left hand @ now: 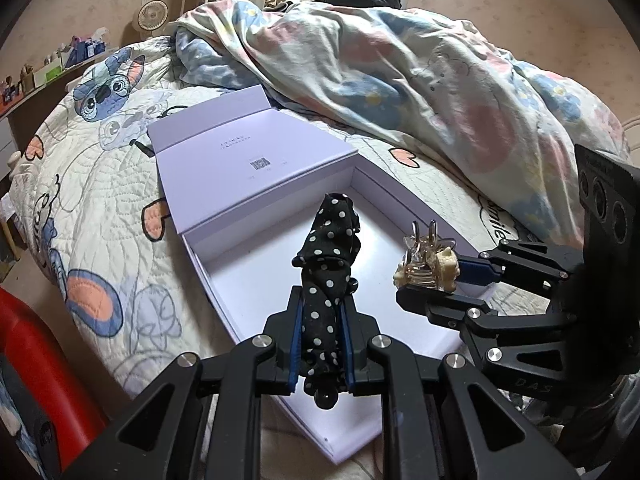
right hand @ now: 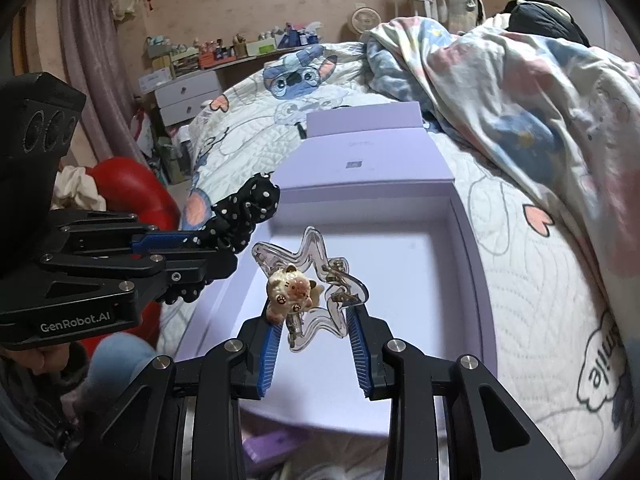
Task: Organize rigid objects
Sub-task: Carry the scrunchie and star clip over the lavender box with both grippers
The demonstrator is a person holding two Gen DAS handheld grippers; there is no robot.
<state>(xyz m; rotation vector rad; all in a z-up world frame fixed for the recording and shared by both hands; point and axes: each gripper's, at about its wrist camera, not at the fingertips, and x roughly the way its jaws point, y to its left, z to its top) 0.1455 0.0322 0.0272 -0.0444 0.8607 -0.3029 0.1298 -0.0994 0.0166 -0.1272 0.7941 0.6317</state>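
Observation:
An open lilac box (left hand: 280, 264) (right hand: 472, 232) lies on the bed, its lid (left hand: 240, 160) (right hand: 360, 160) folded back. My left gripper (left hand: 322, 312) (right hand: 192, 240) is shut on a black polka-dot hair clip (left hand: 328, 264) (right hand: 244, 208), held above the box's left part. My right gripper (right hand: 314, 312) (left hand: 432, 276) is shut on a clear star-shaped hair claw with a cream cat figure (right hand: 308, 280) (left hand: 426, 260), held over the box's near right side. The inside of the box shows nothing in it.
A quilted cartoon bedspread (left hand: 100, 200) (right hand: 540, 300) covers the bed. A crumpled floral duvet (left hand: 400, 72) (right hand: 520, 80) lies heaped behind the box. A red object (left hand: 36, 340) (right hand: 132, 188) stands left of the bed. Drawers and a cluttered shelf (right hand: 192, 92) line the far wall.

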